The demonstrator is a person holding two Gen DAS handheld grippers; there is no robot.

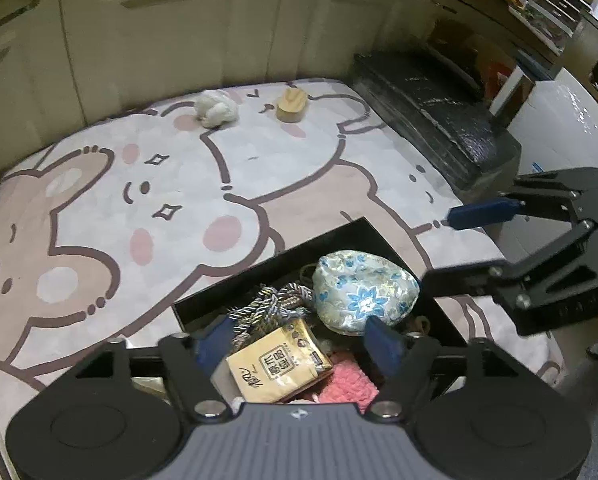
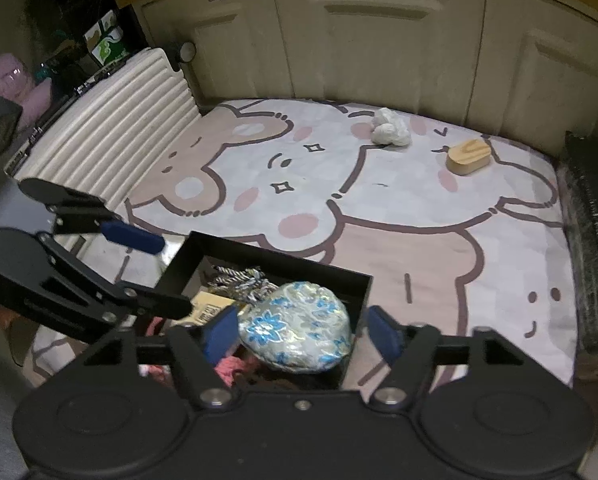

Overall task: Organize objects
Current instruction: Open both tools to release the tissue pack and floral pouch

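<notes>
the black open-topped box sits on the cartoon bear-print rug, its near end cut off behind both grippers' bodies, so the full contents cannot be made out. inside, a silvery pouch with blue flower embroidery lies against the right wall, its long axis running slantwise from near-right to far-left in the right wrist view. beside it are a tangle of grey-and-white twisted cord, a tan snack packet with printed characters lying flat and tilted, and a pink fluffy cloth partly buried under them.

the left gripper tilts steeply down over the box, its blue-padded fingers spread wide and holding nothing. the right gripper also points steeply down, fingers apart either side of the pouch and box wall, not pressing on either.

well apart at the rug's far edge lie a crumpled white bundle and an oval wooden block, near the cream cabinet doors.
</notes>
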